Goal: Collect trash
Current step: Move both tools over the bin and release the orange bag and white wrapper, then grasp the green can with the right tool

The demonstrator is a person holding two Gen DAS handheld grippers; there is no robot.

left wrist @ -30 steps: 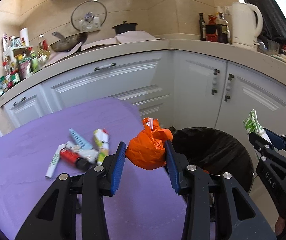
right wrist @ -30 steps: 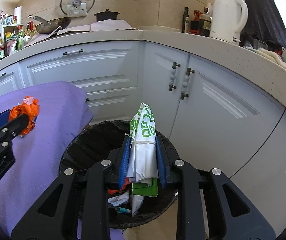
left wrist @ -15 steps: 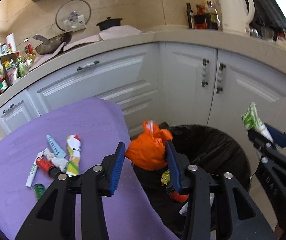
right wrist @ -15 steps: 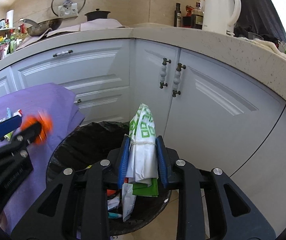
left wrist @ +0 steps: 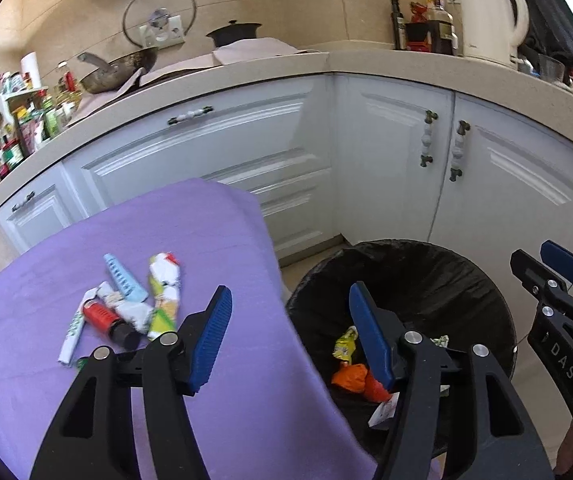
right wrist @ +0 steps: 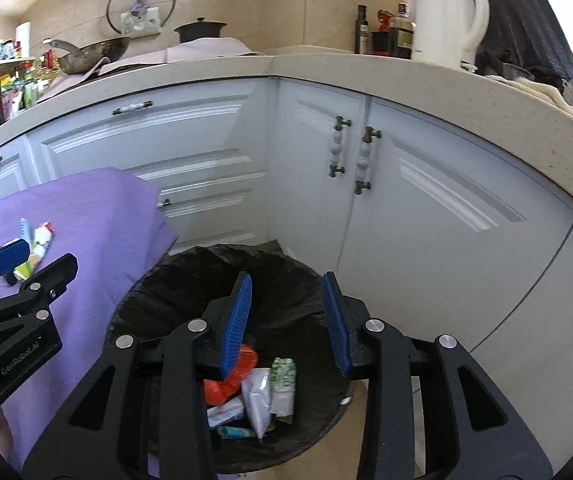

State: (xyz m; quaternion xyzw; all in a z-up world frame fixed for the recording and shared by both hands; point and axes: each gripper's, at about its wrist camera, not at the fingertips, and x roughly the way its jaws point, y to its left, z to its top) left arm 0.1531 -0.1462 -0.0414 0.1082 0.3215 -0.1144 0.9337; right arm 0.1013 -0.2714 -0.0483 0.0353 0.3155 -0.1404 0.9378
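Left gripper [left wrist: 288,330]: jaws have just been opening and stand wide apart with nothing between the blue pads; it hangs over the edge where the purple cloth meets the bin.
Right gripper [right wrist: 286,322]: jaws have just been opening, parted with nothing between them, directly above the bin's mouth.
Bin [right wrist: 174,272]: round, lined with a black bag, on the floor in the corner of the white cabinets and just beside the table's draped edge.
Trash in the bin: an orange crumpled bag [right wrist: 232,376] lies at the bottom, touching a white packet [right wrist: 256,394] and a green-and-white wrapper [right wrist: 282,380]; from the left wrist view the orange bag [left wrist: 350,378] lies below a yellow wrapper [left wrist: 344,346].
Trash still on the table: a loose heap on the purple cloth [left wrist: 134,236], well left of the bin, made up of a red-and-black tube [left wrist: 108,320], a pale blue tube [left wrist: 124,280], a white stick-shaped tube [left wrist: 74,330] and a crumpled green-and-white packet [left wrist: 164,296].
Surroundings: white cabinet doors [right wrist: 426,216] behind the bin; on the counter [left wrist: 406,66] a white kettle [left wrist: 486,16], dark bottles [left wrist: 396,24], a pan [left wrist: 118,70] and a black pot [left wrist: 232,34]; a glass lid [left wrist: 160,16] hangs on the tiled wall.
In the way: the cloth's hanging corner overlaps the bin's left rim in both views.
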